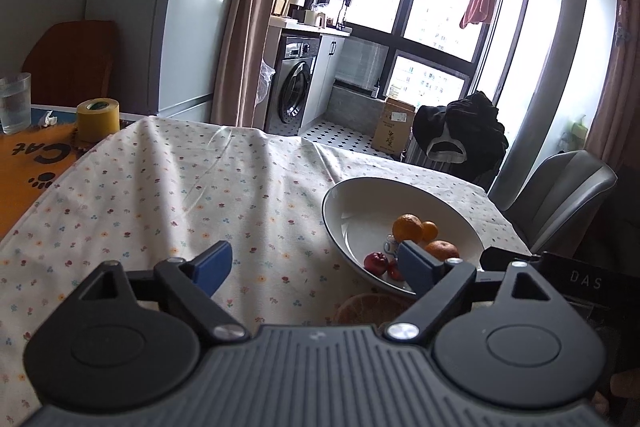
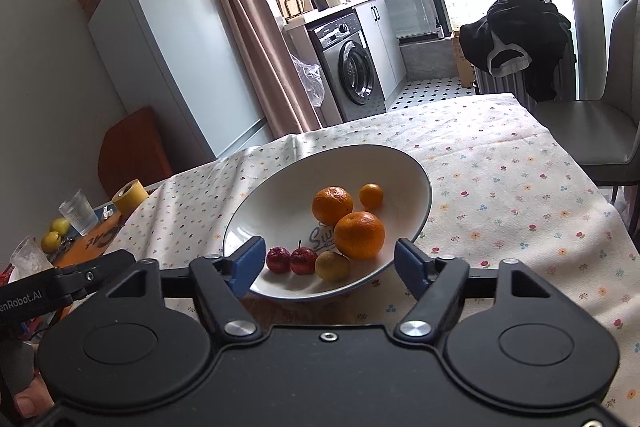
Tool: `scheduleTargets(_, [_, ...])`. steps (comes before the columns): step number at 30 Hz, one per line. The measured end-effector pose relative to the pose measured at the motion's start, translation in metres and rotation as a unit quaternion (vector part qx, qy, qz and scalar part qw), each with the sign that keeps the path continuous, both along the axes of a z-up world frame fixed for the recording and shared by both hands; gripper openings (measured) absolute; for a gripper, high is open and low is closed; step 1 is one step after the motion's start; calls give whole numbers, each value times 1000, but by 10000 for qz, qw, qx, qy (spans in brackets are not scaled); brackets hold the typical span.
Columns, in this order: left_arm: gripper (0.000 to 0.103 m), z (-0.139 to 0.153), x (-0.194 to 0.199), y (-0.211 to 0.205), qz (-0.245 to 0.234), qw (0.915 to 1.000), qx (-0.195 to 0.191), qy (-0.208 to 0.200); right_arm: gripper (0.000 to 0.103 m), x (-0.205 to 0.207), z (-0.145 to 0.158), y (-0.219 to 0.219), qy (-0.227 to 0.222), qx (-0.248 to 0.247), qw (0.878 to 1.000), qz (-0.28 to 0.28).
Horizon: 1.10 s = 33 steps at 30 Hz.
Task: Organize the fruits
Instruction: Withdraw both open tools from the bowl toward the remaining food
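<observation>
A white bowl (image 2: 280, 203) stands on the flowered tablecloth and holds two large oranges (image 2: 359, 235), a small orange (image 2: 371, 195), two small red fruits (image 2: 303, 261) and a yellow-brown fruit (image 2: 332, 266). My right gripper (image 2: 328, 263) is open and empty, its blue fingers either side of the bowl's near rim. My left gripper (image 1: 314, 265) is open and empty, left of the bowl (image 1: 360, 195), over the cloth. Its right finger hides part of the fruit. A woven basket edge (image 1: 372, 307) shows below the bowl.
A yellow tape roll (image 1: 98, 119), a glass (image 1: 15, 103) and an orange mat (image 1: 24, 171) lie at the table's left end. Two yellow fruits (image 2: 56, 233) sit beside a glass (image 2: 80, 213) there. A grey chair (image 2: 600, 131) stands at the right side.
</observation>
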<state>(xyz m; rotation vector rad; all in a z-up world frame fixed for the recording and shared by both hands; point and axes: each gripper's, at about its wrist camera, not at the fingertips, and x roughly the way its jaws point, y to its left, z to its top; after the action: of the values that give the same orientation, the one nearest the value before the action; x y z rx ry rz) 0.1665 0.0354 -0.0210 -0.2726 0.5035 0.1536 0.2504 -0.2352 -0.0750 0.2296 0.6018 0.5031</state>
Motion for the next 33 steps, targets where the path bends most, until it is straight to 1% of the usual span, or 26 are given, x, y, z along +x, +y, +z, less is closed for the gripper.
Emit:
scheduleTargets(2, [92, -1, -4, 1, -20, 10000, -56, 2, 88, -4, 0, -4, 2, 97, 9999, 31])
scheduleTargets(5, [96, -3, -7, 2, -52, 9999, -160, -6, 93, -8, -1, -6, 11, 116, 9999, 76])
scheduleTargets(10, [102, -4, -15, 0, -72, 9999, -138, -7, 103, -16, -3, -13, 6, 220, 9997, 105])
scheduleTargets(19, [102, -14, -27, -14, -402, 9992, -18, 47, 103, -30, -9, -22, 66, 184, 9996, 182])
scheduleTargets(25, [102, -25, -31, -17, -488, 9988, -29, 104, 103, -34, -14, -26, 121, 120, 9996, 229])
scheduleTargets(30, [100, -31, -30, -18, -577, 9982, -62, 156, 103, -39, -18, -24, 124, 93, 9991, 402])
scheduleTargets(33, [94, -35, -29, -18, -600, 9980, -58, 188, 103, -42, -20, -22, 95, 54, 9988, 474])
